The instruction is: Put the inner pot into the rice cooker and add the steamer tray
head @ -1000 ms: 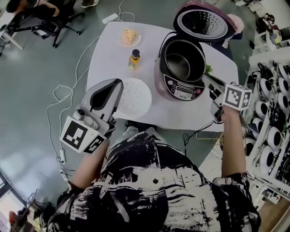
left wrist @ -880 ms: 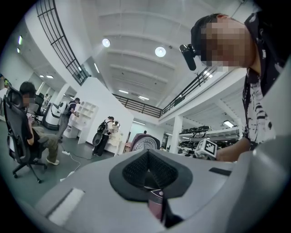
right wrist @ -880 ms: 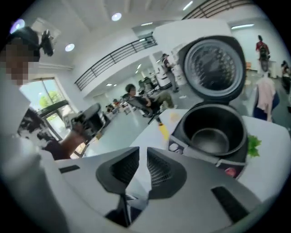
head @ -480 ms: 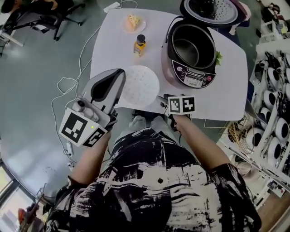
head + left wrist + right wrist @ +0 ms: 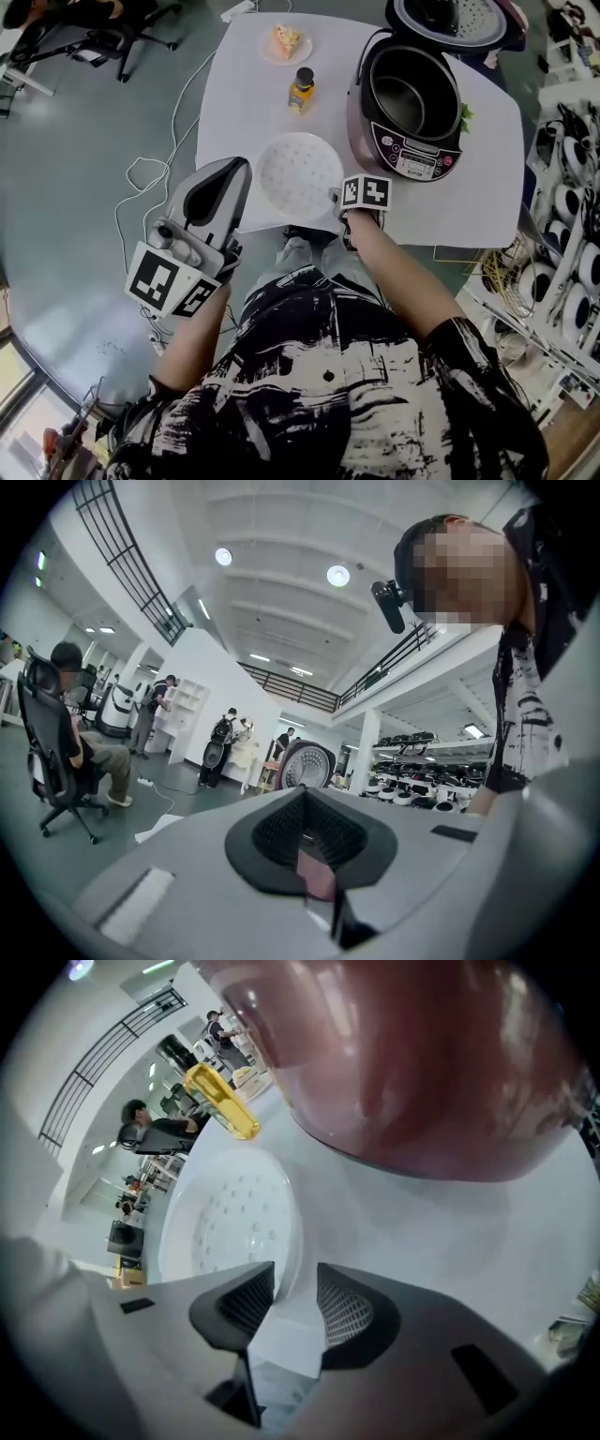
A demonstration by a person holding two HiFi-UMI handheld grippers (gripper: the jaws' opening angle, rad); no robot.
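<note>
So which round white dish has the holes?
The steamer tray, the bigger one by the rice cooker; the small plate beyond the bottle is plain, holding a wedge of food.

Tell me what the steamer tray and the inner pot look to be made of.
Steamer tray: probably plastic, glossy white, moulded with small holes. Inner pot: likely metal with a dark non-stick coating, judging by its dull grey sheen.

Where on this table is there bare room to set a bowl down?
Free: the left strip between the bottle and the table's left edge, and the near right corner beside the rice cooker. Crowded: the gap between steamer tray and rice cooker, where the right gripper, jaws just closing, straddles the tray's rim.
</note>
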